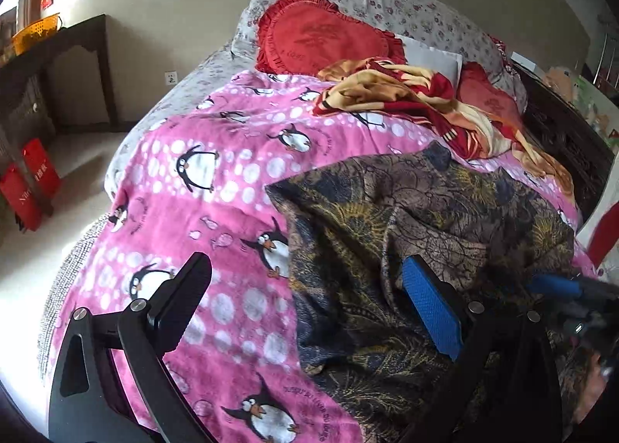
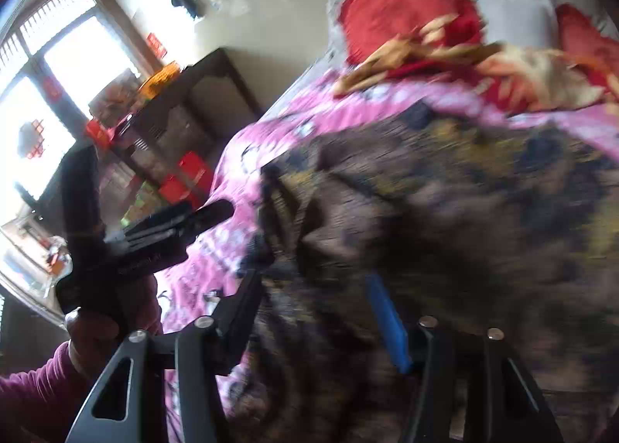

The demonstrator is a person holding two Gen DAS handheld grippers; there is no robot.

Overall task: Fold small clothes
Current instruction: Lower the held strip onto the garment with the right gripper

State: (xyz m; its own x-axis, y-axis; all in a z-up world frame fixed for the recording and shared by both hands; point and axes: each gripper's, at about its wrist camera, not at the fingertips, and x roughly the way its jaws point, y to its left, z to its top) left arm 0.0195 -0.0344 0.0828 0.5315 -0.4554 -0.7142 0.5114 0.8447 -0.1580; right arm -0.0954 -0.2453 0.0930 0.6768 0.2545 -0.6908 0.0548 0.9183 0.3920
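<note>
A dark patterned garment (image 1: pixel 406 218), brown and navy with yellow leaf motifs, lies rumpled on the pink penguin blanket (image 1: pixel 201 187) that covers the bed, occupying the near right part of it. In the left wrist view the left gripper (image 1: pixel 305 296) is released, its fingers spread wide: the black finger stands over bare blanket, the blue-padded finger (image 1: pixel 431 311) sits over the garment's folds, and nothing is held between them. In the same view the right gripper (image 1: pixel 572 300) appears blurred at the right edge, over the garment's near right side. The right wrist view is heavily motion-blurred; there the right gripper (image 2: pixel 321 303) has its fingers apart with the garment (image 2: pixel 445 211) filling the space between and beyond them, but whether cloth is actually pinched cannot be told. The left gripper (image 2: pixel 154 230) shows in that view at the left, held in a hand (image 2: pixel 89 330) with a maroon sleeve. Further up the bed lie a red and yellow blanket (image 1: pixel 406 94), a red ruffled cushion (image 1: pixel 321 33) and floral pillows (image 1: pixel 418 13). A dark table (image 1: pixel 65 52) stands against the wall, carrying an orange basket (image 1: pixel 35 31).
</note>
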